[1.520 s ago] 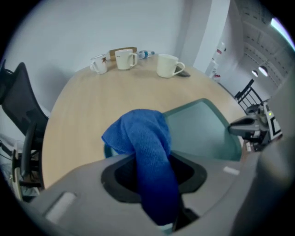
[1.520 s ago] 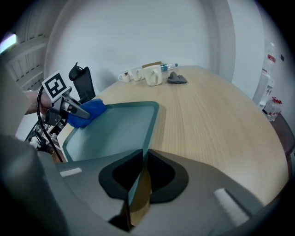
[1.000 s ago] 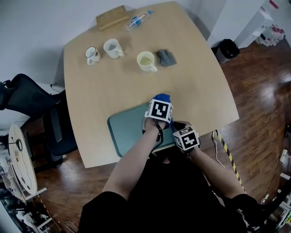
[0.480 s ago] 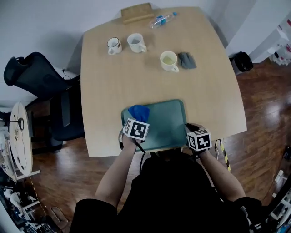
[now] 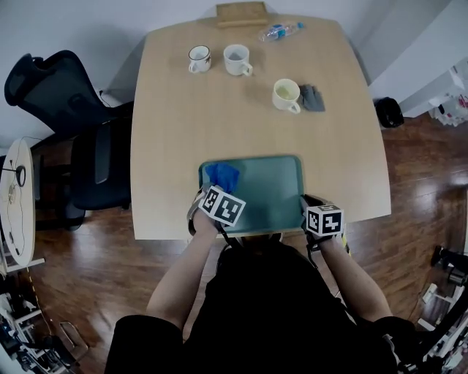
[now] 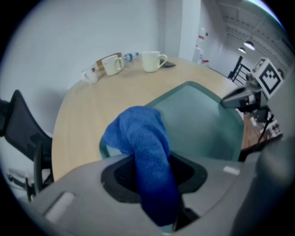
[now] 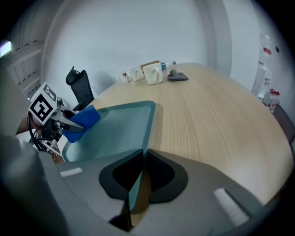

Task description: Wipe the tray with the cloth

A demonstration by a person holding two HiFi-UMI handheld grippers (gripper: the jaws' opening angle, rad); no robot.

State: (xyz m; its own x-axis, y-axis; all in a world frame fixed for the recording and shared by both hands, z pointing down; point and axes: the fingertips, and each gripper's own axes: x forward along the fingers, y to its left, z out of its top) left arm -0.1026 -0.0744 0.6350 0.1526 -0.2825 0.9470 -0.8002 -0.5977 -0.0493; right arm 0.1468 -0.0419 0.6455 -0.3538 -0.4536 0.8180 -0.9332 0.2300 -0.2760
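Observation:
A teal tray [image 5: 267, 191] lies at the near edge of the wooden table [image 5: 175, 131]. My left gripper [image 5: 217, 188] is over the tray's left end, shut on a blue cloth [image 5: 221, 175]. In the left gripper view the cloth [image 6: 143, 138] bunches out between the jaws and rests on the tray [image 6: 198, 120]. My right gripper [image 5: 304, 207] is at the tray's right near corner. Its jaws have just been closing, and in the right gripper view they pinch the tray's rim [image 7: 134, 184]. That view also shows the left gripper [image 7: 69, 122] with the cloth [image 7: 84, 119].
At the far side of the table stand three mugs [image 5: 199, 57] [image 5: 237, 58] [image 5: 287, 93], a grey rag [image 5: 313, 97], a water bottle [image 5: 278, 31] and a wooden board [image 5: 241, 12]. A black office chair [image 5: 80, 146] stands left of the table.
My left gripper has carried the blue cloth across the tray from its right end to its left end. The right gripper has stayed at the tray's right near corner.

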